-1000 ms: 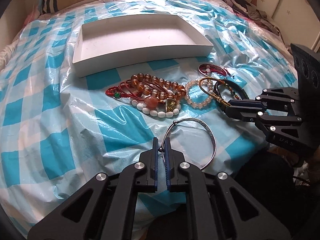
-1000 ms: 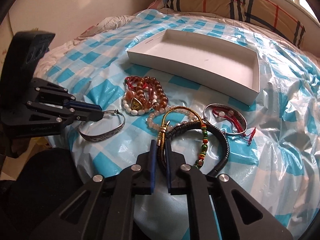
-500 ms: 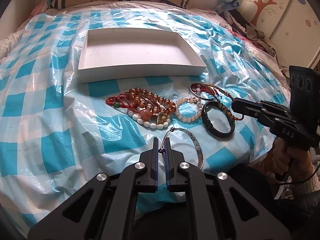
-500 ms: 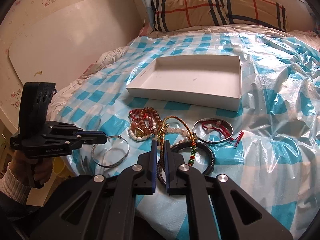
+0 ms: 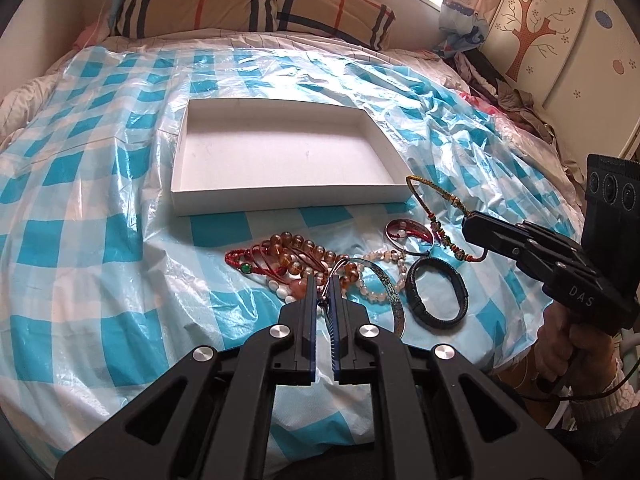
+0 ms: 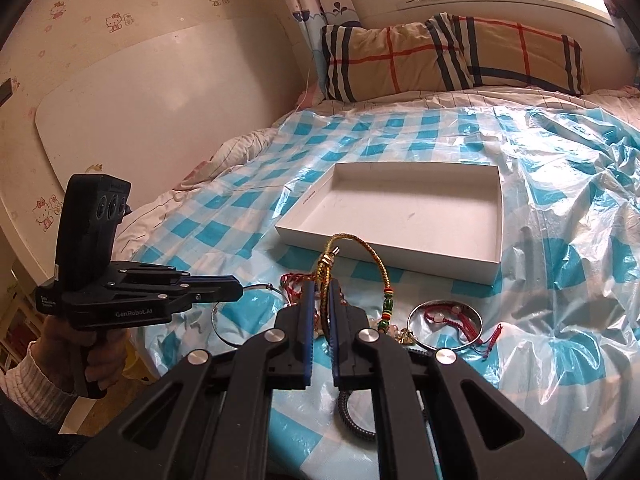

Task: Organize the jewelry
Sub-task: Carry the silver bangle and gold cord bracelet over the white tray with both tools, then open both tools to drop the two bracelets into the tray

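An empty white shallow box (image 5: 280,160) lies on the blue-checked plastic sheet; it also shows in the right wrist view (image 6: 404,216). My left gripper (image 5: 323,280) is shut on the silver open bangle (image 5: 390,292) and holds it lifted over the jewelry pile. My right gripper (image 6: 319,286) is shut on a gold braided cord bracelet with coloured beads (image 6: 380,276), which hangs raised near the box's front right corner (image 5: 436,196). On the sheet lie amber bead strands (image 5: 304,248), a pale bead bracelet (image 5: 384,258), a black band (image 5: 436,296) and a silver bangle with red cord (image 5: 410,232).
Plaid pillows (image 5: 248,0) line the headboard. Crumpled clothes (image 5: 504,88) lie at the far right bed edge. A white panel (image 6: 160,112) leans on the wall to the left. The plastic sheet (image 5: 80,220) is wrinkled.
Both grippers have risen and pulled back, each lifting its bracelet off the sheet. The gold cord bracelet has come away from the black band.
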Action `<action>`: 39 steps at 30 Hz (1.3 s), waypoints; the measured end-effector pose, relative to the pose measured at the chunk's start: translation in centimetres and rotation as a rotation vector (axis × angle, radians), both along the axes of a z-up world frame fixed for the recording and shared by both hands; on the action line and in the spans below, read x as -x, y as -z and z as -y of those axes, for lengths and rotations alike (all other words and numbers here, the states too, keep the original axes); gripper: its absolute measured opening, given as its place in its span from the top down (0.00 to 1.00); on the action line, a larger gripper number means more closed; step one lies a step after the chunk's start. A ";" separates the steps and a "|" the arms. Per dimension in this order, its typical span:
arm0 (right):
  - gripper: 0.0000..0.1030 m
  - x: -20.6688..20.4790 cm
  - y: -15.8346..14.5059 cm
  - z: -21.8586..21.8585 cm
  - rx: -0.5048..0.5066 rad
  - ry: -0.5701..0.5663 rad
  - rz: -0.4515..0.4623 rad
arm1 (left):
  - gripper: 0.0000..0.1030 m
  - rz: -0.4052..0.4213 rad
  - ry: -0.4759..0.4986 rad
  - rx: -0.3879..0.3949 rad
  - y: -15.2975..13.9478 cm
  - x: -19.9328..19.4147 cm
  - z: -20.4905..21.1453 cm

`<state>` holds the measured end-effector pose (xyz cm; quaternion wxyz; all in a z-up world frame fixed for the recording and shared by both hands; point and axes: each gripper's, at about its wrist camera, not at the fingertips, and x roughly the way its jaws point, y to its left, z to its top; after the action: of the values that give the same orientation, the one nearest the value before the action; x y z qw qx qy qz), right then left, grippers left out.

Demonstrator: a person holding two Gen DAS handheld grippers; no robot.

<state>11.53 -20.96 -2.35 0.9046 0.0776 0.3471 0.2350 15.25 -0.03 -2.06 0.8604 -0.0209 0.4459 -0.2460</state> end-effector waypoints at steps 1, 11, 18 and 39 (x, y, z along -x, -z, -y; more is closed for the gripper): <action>0.93 -0.2 -0.1 -0.1 0.008 0.002 0.006 | 0.95 0.008 -0.004 0.002 -0.2 -0.2 0.1; 0.93 -4.4 -0.9 -0.5 0.100 0.024 0.090 | 0.95 0.092 -0.062 0.033 -2.0 -5.4 1.2; 0.93 -8.9 -0.2 -0.6 0.144 0.038 0.127 | 0.95 0.143 -0.093 0.020 -1.6 -9.8 3.3; 0.91 -14.4 4.5 -0.4 0.190 0.036 0.068 | 0.95 0.126 -0.147 -0.046 3.5 -15.2 4.8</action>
<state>25.93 -20.59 -6.85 0.9233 -0.0105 0.3354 0.1869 30.41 -4.87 -5.59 0.9028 -0.0184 0.3936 -0.1726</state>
